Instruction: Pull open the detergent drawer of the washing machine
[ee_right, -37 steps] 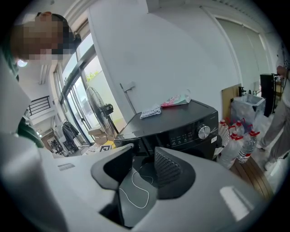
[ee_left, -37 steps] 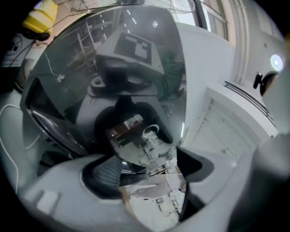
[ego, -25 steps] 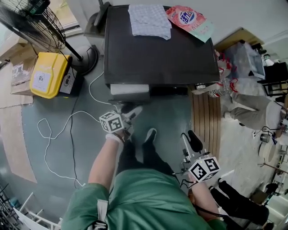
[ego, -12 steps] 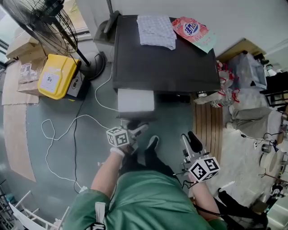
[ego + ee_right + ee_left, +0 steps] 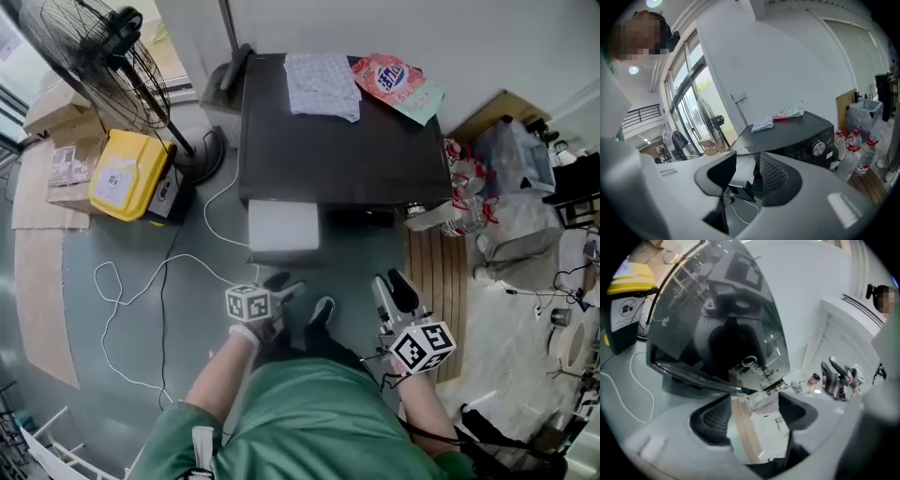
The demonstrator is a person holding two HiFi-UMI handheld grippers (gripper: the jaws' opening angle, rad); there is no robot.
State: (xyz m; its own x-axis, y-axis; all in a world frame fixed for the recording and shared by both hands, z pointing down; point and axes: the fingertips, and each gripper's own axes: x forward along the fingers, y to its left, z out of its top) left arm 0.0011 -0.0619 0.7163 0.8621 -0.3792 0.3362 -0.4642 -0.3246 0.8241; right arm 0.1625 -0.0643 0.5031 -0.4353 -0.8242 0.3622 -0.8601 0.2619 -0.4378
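Grey floor (image 5: 122,328) carried black washing machine (image 5: 347,150) against wall. Fan (image 5: 98,52) stood on round base just left of machine. Yellow container (image 5: 127,173) sat beside fan base, cardboard boxes (image 5: 66,159) further left. White cable (image 5: 131,281) looped across floor in front. Wooden slatted board (image 5: 433,281) lay right of machine, bottles (image 5: 464,202) near its far end. Machine top bore cloth (image 5: 322,84) and detergent packet (image 5: 398,84).

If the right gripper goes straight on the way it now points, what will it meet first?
Probably the open detergent drawer, which sticks out of the washing machine: in the right gripper view it shows beyond the gap between the right gripper's open jaws. Depth is unclear, so this is a guess.
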